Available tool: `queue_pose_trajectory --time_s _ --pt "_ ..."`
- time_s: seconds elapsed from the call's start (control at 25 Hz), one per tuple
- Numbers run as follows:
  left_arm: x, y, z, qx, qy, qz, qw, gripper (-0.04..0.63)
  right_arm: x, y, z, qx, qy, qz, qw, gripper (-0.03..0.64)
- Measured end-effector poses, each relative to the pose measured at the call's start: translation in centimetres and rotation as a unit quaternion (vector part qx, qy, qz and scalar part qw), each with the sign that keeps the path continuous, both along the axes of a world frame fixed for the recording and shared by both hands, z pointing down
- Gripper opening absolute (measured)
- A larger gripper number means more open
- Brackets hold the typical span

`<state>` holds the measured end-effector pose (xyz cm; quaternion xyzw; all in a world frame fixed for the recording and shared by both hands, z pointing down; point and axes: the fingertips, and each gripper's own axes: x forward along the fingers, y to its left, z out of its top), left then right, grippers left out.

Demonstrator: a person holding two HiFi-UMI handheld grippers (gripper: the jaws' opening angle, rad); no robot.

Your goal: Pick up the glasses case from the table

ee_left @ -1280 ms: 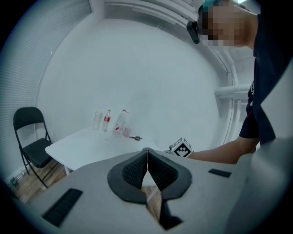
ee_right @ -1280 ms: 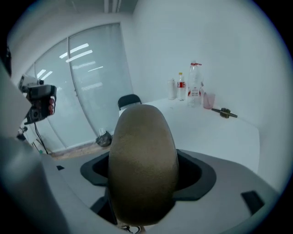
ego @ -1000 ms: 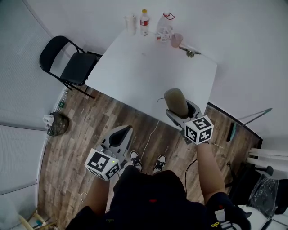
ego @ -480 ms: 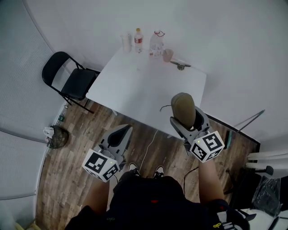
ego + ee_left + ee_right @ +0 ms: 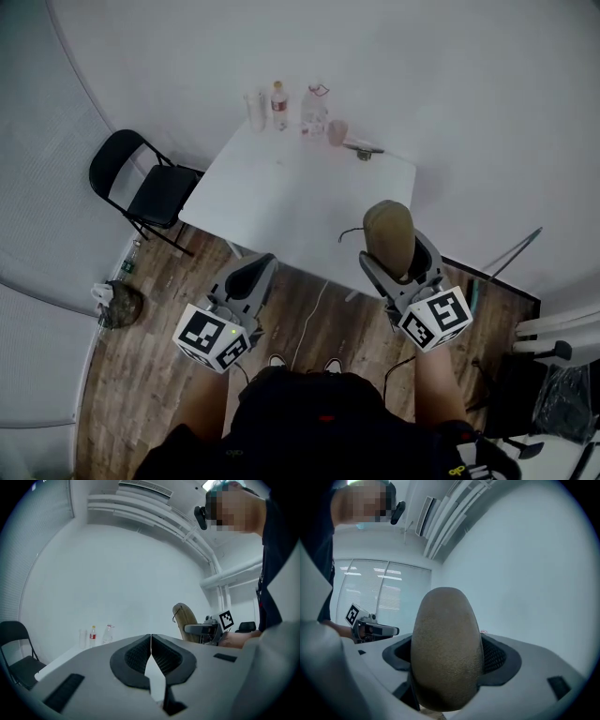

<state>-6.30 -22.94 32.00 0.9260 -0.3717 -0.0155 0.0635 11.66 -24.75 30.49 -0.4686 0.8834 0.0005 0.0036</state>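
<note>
The tan, oval glasses case [image 5: 390,236] is held up off the table, clamped between the jaws of my right gripper [image 5: 397,251]. In the right gripper view the glasses case [image 5: 446,648] fills the middle, with my right gripper [image 5: 449,657] shut on both its sides. My left gripper [image 5: 250,277] hovers over the floor in front of the white table [image 5: 281,192], with nothing in it. In the left gripper view my left gripper [image 5: 151,654] has its jaws pressed together, and the glasses case [image 5: 185,621] shows at the right.
At the table's far edge stand a clear cup [image 5: 255,109], a red-labelled bottle [image 5: 279,105], a clear bottle [image 5: 314,110], a pink cup [image 5: 337,131] and a small flat item [image 5: 363,149]. A black folding chair [image 5: 141,186] stands left of the table. A cable [image 5: 309,314] runs across the wooden floor.
The right gripper has lifted the glasses case higher and drawn it back from the table edge. The head view has pulled back, so the table looks smaller. The left gripper has barely moved.
</note>
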Motion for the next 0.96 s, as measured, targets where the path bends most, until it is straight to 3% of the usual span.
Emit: queue_pose_trajectory --time_s 0.96 --pt "0.5 2.3 -0.9 0.01 0.005 0.016 0.9998 0.021 -0.4 3.0 -1.8 0.029 0.013 -0.001 0.999 0.38"
